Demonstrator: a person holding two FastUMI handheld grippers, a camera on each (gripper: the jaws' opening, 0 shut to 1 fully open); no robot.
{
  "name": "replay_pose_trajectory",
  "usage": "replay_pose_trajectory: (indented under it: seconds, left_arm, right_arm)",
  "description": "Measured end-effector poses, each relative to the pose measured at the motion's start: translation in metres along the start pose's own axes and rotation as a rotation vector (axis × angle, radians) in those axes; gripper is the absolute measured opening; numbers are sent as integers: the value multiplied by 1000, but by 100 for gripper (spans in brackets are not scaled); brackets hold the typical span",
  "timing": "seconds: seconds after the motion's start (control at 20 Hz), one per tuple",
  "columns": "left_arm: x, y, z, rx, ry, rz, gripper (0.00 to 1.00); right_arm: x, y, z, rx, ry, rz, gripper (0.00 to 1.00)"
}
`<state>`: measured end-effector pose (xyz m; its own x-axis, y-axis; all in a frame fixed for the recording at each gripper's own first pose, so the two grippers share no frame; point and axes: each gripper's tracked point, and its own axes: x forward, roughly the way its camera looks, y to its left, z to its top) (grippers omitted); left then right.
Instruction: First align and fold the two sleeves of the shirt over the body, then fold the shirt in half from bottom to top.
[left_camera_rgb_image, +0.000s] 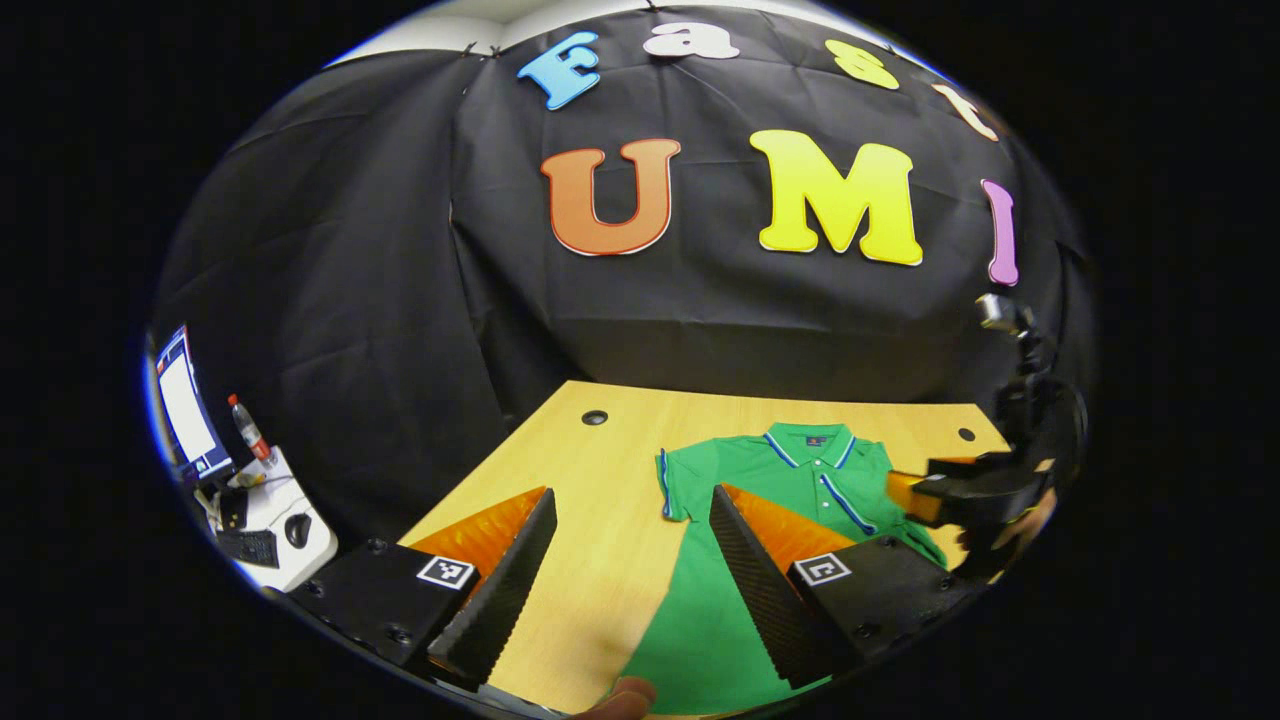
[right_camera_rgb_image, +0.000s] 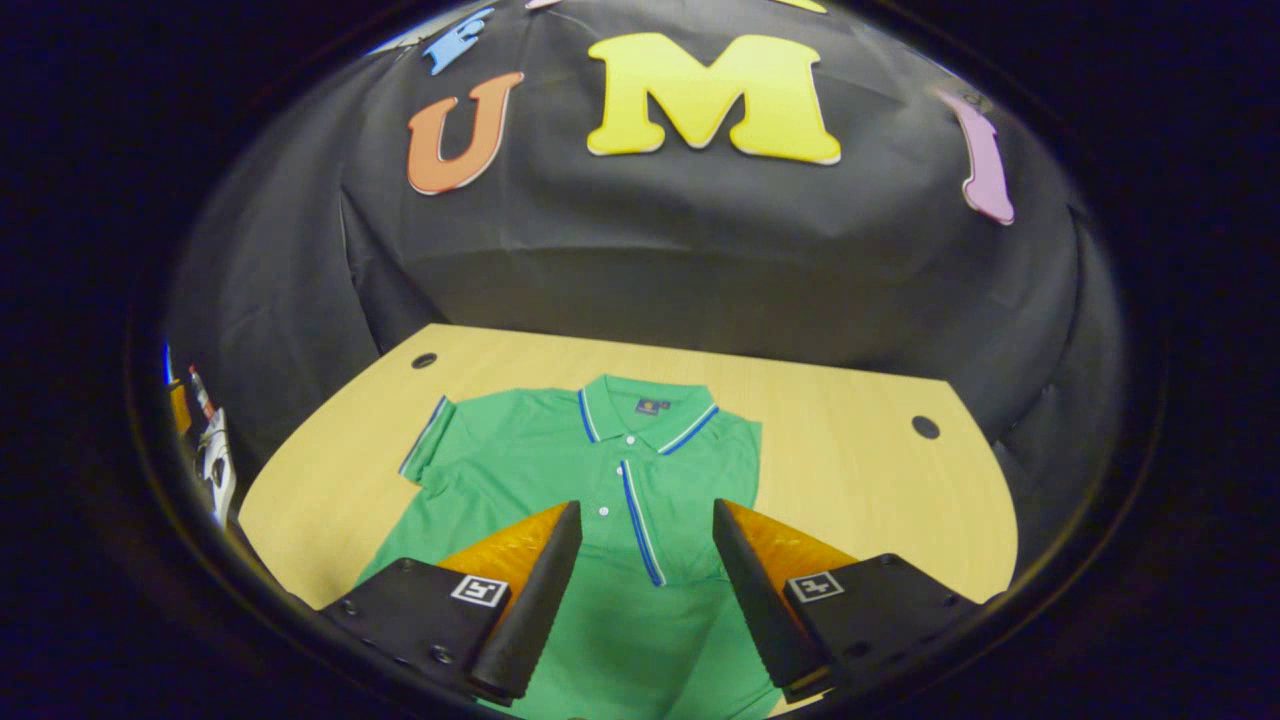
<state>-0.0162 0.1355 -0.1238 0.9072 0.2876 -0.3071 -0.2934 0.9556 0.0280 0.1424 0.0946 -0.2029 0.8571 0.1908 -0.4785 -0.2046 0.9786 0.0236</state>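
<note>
A green polo shirt (right_camera_rgb_image: 560, 480) with blue-and-white trim on collar, placket and sleeve cuff lies flat, front up, at the centre of the right gripper view on a light wooden table (right_camera_rgb_image: 860, 470); a small dark label inside its collar is too small to read. The right gripper (right_camera_rgb_image: 640, 560) hangs spread above the shirt's chest, grasping nothing. In the left gripper view, the left gripper (left_camera_rgb_image: 635, 550) is likewise released, its fingers straddling the shirt's edge at lower centre, while the other gripper shows at the frame's right

The green polo shirt (right_camera_rgb_image: 560, 470) lies flat on the wooden table (right_camera_rgb_image: 860, 480) — the right gripper (right_camera_rgb_image: 640, 590) hovers spread above its placket.
</note>
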Motion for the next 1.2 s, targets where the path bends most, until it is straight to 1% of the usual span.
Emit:
replay_pose_trajectory:
  seconds: [0.1,0.15,0.2,0.25,0.35,0.4,0.5,0.55,0.6,0.65,0.7,0.75,0.9,0.95,1.0,1.05,1.1,1.15,1.2]
  left_arm:
    - [21,6,4,28,-14,-11,99]
    - [32,6,2,26,-9,-23,99]
    - [44,6,-2,13,4,-39,99]
    - [56,5,-8,-5,23,-52,99]
    - [81,-1,-24,-48,76,-79,99]
    - [95,-5,-35,-67,107,-90,99]
    - [122,-13,-59,-94,182,-102,100]
    - [133,-17,-69,-103,211,-105,100]
    - [142,-20,-78,-109,242,-110,100]
    - [153,-24,-86,-109,262,-113,100]
    - [163,-29,-94,-104,281,-118,100]
    - [173,-32,-99,-91,289,-114,100]
    - [200,-51,-108,-73,307,-139,100]
    - [209,-56,-111,-61,312,-141,100]
    - [217,-61,-116,-62,326,-143,100]
    - [222,-65,-118,-71,341,-148,99]
    - [228,-67,-122,-73,356,-144,99]
    - [234,-67,-126,-66,371,-138,100]
    - [239,-67,-129,-57,387,-137,98]
  right_arm:
    - [-32,4,17,7,-41,2,88]
    - [-48,3,25,16,-65,-4,94]
    - [-63,4,34,27,-90,-9,92]
    - [-79,3,41,38,-111,-16,93]
    - [-107,1,52,59,-148,-29,96]
    - [-120,-1,56,70,-159,-42,94]
    - [-145,-6,63,81,-182,-67,93]
    - [-156,-8,64,71,-190,-79,96]
    - [-167,-14,66,55,-200,-99,93]
    - [-176,-21,67,43,-211,-127,93]
    - [-183,-28,66,40,-217,-156,96]
    - [-189,-32,63,43,-215,-178,96]
    - [-201,-49,41,55,-172,-245,96]
    - [-203,-52,31,65,-148,-262,93]
    - [-205,-55,22,71,-122,-278,93]
    - [-206,-56,14,74,-103,-287,96]
    - [-208,-59,10,69,-92,-299,96]
    - [-211,-64,7,66,-89,-318,96]
    - [-213,-67,8,67,-89,-328,94]
